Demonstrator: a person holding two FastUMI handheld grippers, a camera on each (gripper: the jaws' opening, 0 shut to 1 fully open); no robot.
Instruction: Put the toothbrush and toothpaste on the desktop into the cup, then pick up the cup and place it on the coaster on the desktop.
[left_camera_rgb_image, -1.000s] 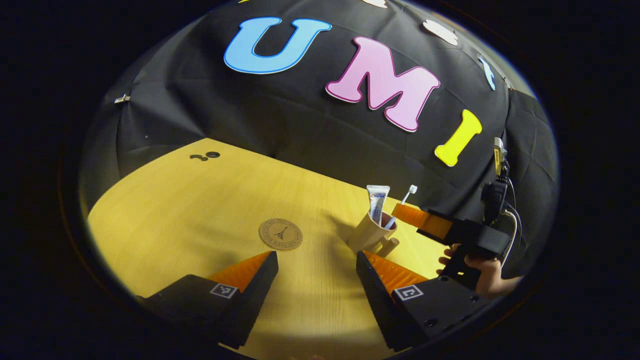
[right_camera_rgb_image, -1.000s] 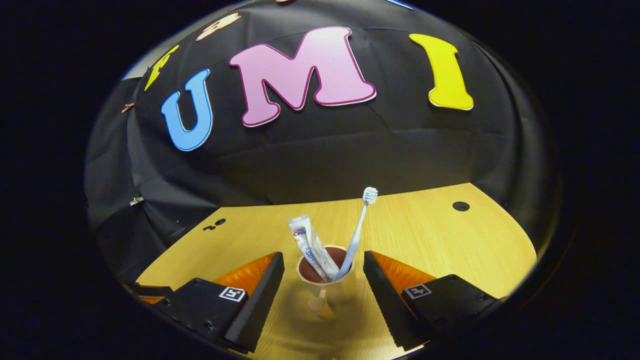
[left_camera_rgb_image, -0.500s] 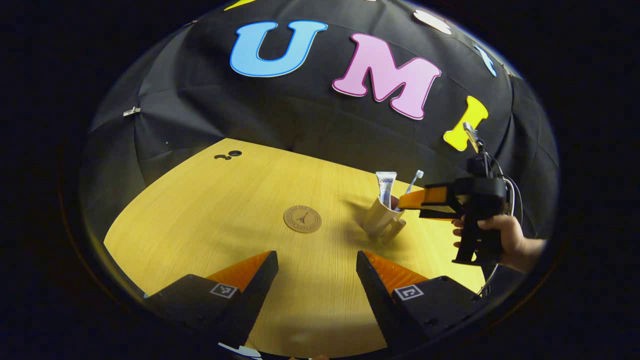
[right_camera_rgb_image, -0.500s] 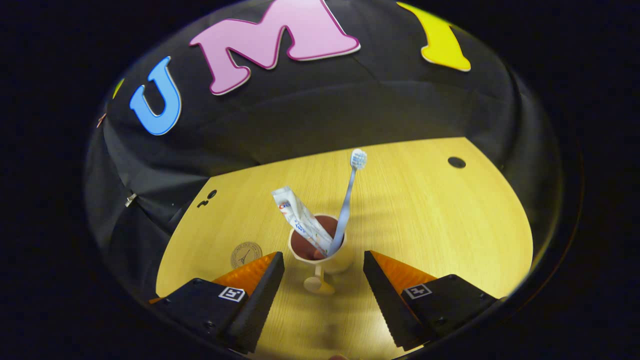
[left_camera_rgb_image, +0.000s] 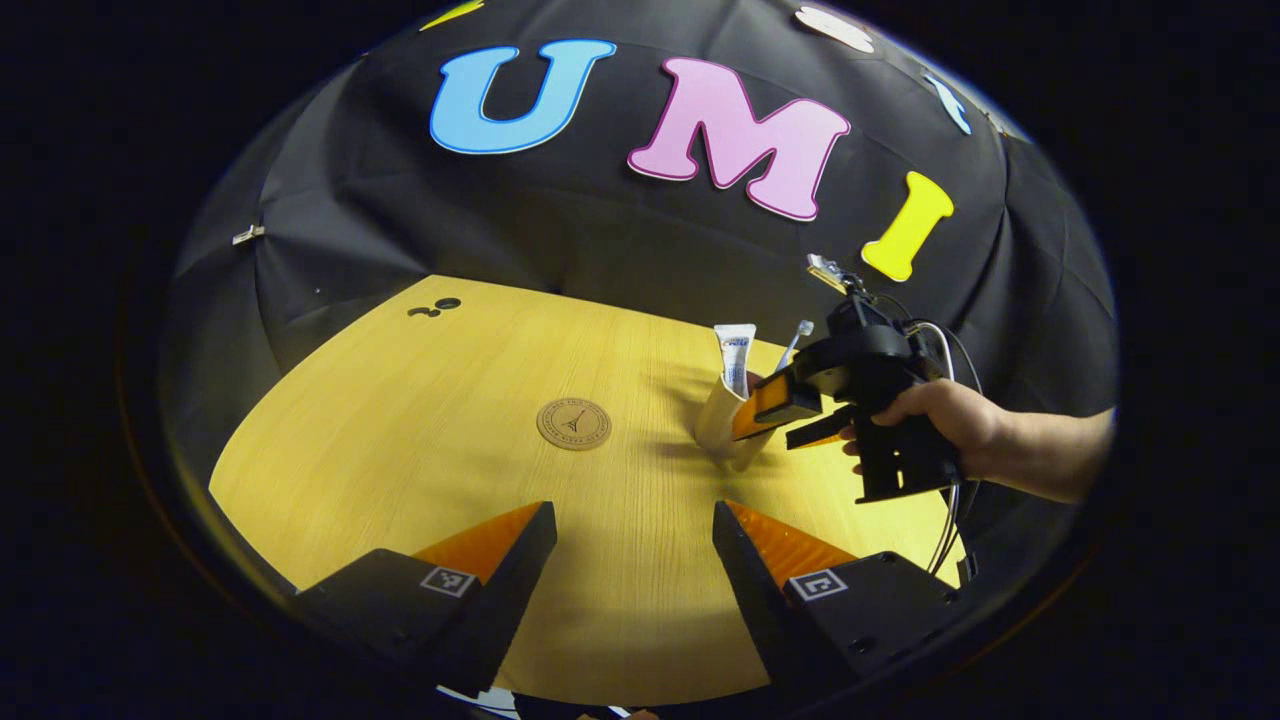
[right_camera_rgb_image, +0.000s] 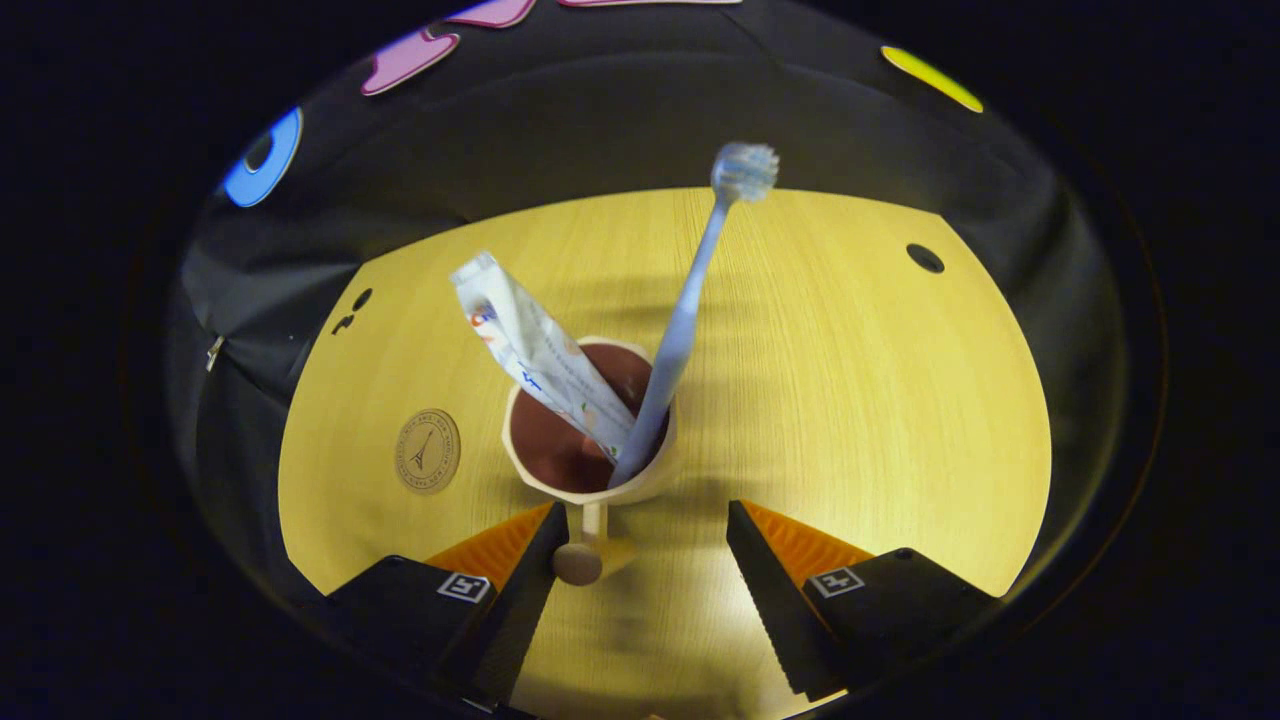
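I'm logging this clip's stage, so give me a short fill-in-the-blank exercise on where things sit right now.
1. The toothbrush and toothpaste both stand inside the ____.
2. The cup stands on the bare ____, not on the coaster.
3. The right gripper has its fingers apart, with the cup's ____ between them.
4. The left gripper is ____.

Missing words: cup; table; handle; open

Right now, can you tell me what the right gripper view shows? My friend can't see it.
A cup stands on a yellow wooden table with a toothbrush and a toothpaste tube leaning inside it. The open right gripper sits just in front of the cup, its handle between the fingers. A round coaster lies to the cup's left.
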